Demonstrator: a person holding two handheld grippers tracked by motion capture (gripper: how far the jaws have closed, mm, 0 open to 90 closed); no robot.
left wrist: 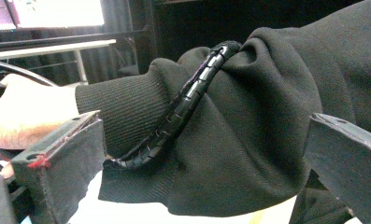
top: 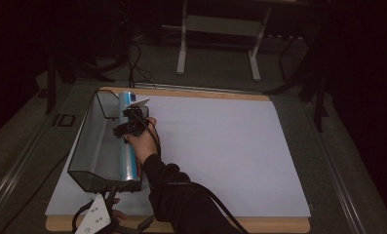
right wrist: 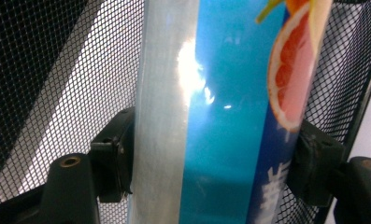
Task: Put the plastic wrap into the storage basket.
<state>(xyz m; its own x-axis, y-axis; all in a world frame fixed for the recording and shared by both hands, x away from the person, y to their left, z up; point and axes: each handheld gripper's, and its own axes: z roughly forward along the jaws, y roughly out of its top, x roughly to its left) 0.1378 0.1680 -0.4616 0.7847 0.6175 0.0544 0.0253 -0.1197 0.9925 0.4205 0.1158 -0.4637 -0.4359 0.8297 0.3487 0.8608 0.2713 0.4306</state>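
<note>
Black jaws of the right gripper (right wrist: 211, 154) flank a long blue roll (right wrist: 220, 112) with a grapefruit printed on its glossy wrap; their pads sit at the roll's sides, though whether they press on it I cannot tell. It lies along the near wall of a dark wire-mesh basket (top: 91, 141) on the pale table mat (top: 230, 146) — likely being set down inside. Left gripper (left wrist: 192, 168), jaws wide apart on nothing, waits by the ribbed black sleeve (left wrist: 248, 140) and its spiral-wrapped cable (left wrist: 183, 107).
</note>
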